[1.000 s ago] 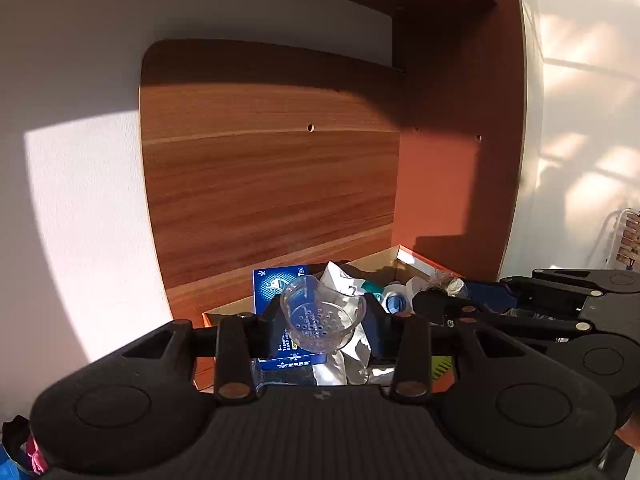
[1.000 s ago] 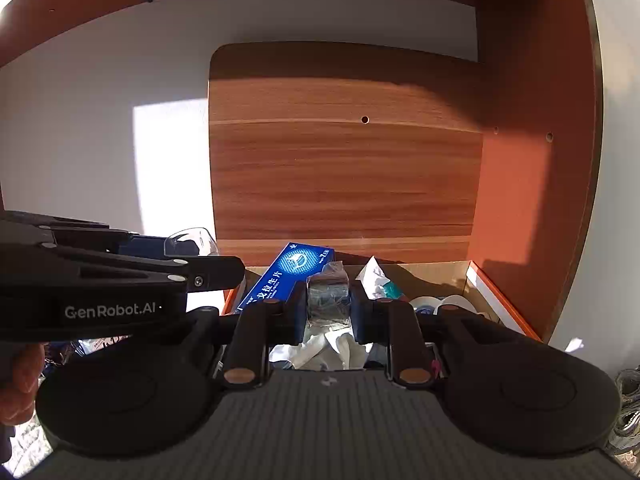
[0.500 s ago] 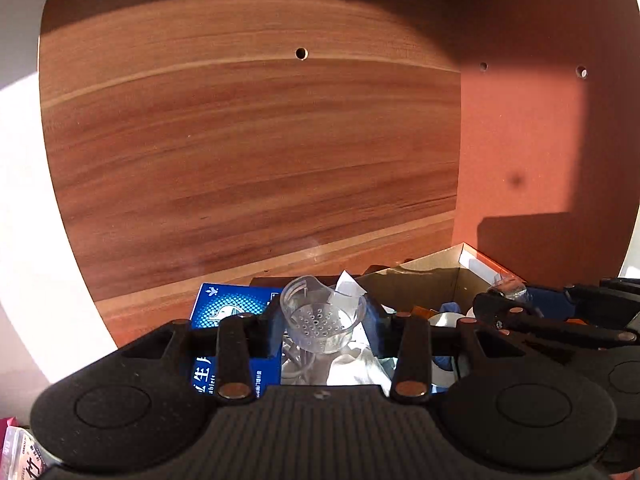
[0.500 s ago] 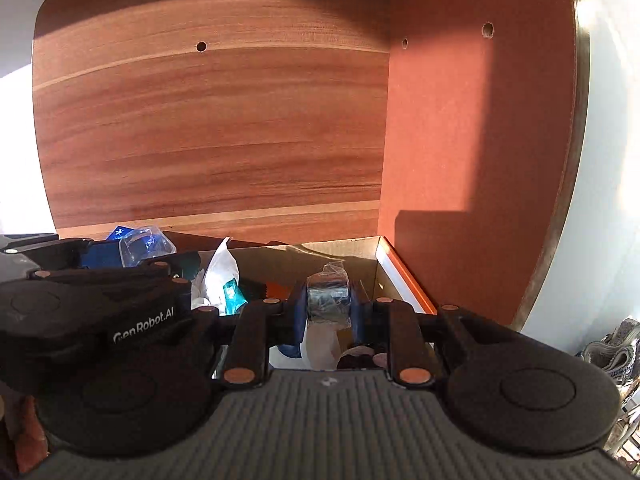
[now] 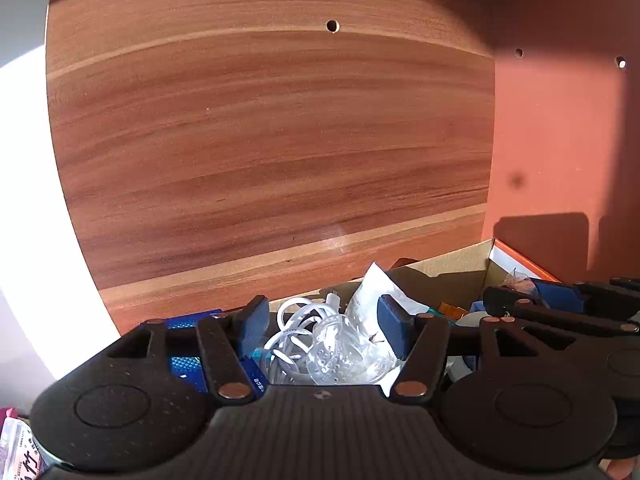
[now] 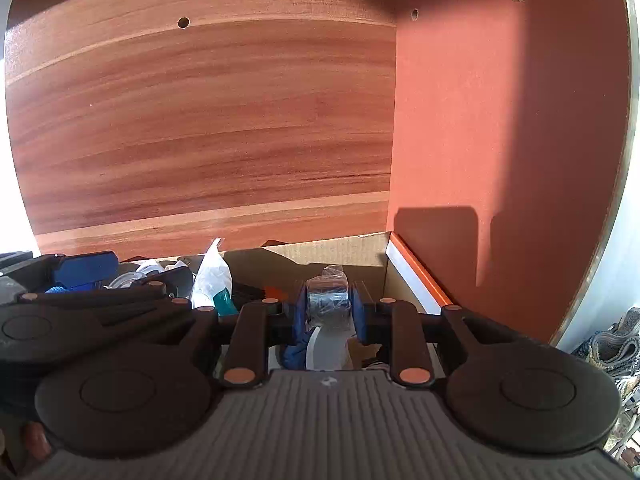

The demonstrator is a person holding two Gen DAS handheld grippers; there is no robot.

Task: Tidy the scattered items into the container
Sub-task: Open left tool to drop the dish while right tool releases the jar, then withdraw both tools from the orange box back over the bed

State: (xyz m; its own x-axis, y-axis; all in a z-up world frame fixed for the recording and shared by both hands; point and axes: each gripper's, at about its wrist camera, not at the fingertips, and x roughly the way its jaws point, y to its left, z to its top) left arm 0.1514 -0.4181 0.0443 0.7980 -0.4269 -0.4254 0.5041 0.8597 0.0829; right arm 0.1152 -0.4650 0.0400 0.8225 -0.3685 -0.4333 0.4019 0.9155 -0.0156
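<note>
The cardboard box (image 5: 456, 270) with an orange rim (image 6: 416, 276) stands against the wooden back panel and holds several items. My left gripper (image 5: 320, 320) is open above the box; the clear perforated plastic cup (image 5: 340, 354) lies loose below it on a coiled white cable (image 5: 292, 320). My right gripper (image 6: 326, 304) is shut on a plastic-wrapped silver roll (image 6: 326, 300) and holds it over the box's right part. The right gripper shows at the right edge of the left wrist view (image 5: 560, 308).
In the box are a white pouch (image 6: 210, 276), a blue carton (image 5: 188, 360) and a white ring-shaped item (image 6: 326, 350). The wooden back panel (image 5: 260, 152) and red side panel (image 6: 500, 140) close in behind and right. A printed packet (image 5: 20, 452) lies at the lower left.
My left gripper has opened and the clear cup has dropped from it into the box. Both grippers have moved closer over the box; the right one still holds the silver roll.
</note>
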